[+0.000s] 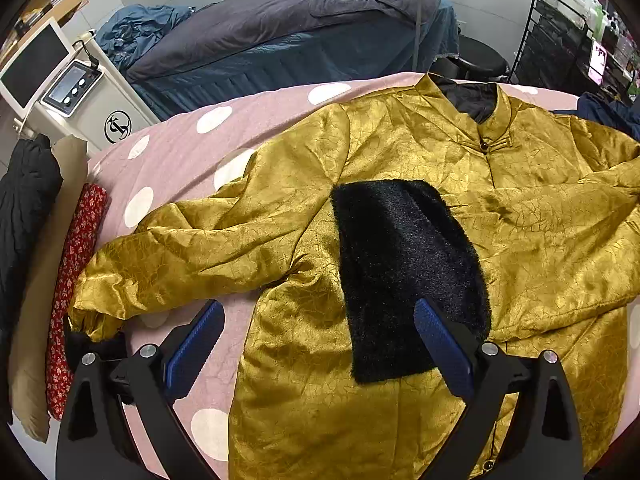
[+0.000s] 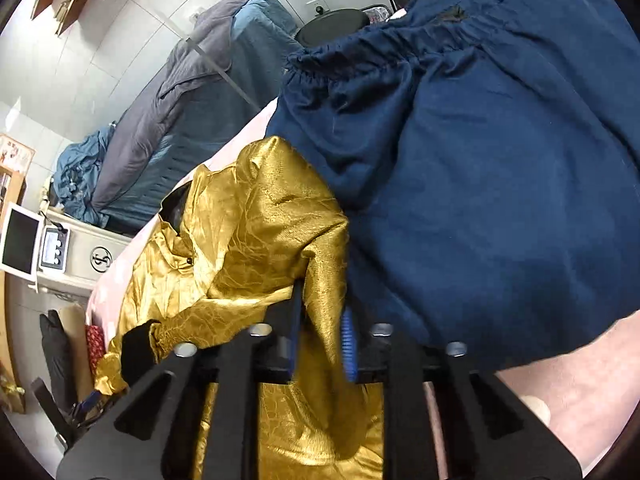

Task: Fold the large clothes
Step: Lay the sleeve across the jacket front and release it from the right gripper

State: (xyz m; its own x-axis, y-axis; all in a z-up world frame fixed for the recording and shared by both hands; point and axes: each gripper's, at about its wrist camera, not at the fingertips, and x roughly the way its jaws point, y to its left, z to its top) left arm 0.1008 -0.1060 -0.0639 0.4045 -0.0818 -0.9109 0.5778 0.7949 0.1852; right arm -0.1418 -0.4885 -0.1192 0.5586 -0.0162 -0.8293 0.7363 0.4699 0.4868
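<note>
The gold jacket (image 1: 400, 200) lies face up on the pink polka-dot bedspread (image 1: 240, 120), collar toward the grey-and-blue bed (image 1: 280, 40) beyond and hem toward the camera, so its long axis runs roughly away from the holder. A black furry cuff (image 1: 404, 276) rests across the jacket's chest, marking a sleeve folded inward over the body. The other sleeve (image 1: 188, 248) is spread out from the jacket's body, its cuff end resting on the bedspread beside the folded red floral cloth (image 1: 76, 280). The left gripper (image 1: 320, 344) hangs above the jacket's lower body with its jaws wide apart and nothing between them; one blue pad sits over bare bedspread just off the jacket's side edge, the other over the furry cuff. The right gripper (image 2: 322, 340) has its jaws drawn close and pinches a fold of the gold fabric, probably the jacket's side or shoulder, next to a dark blue garment (image 2: 480, 160) heaped beside the jacket. The spread sleeve lies off the open gripper's outer side, so the left hand is judged the nearer one to take it and bring it across the chest.
</note>
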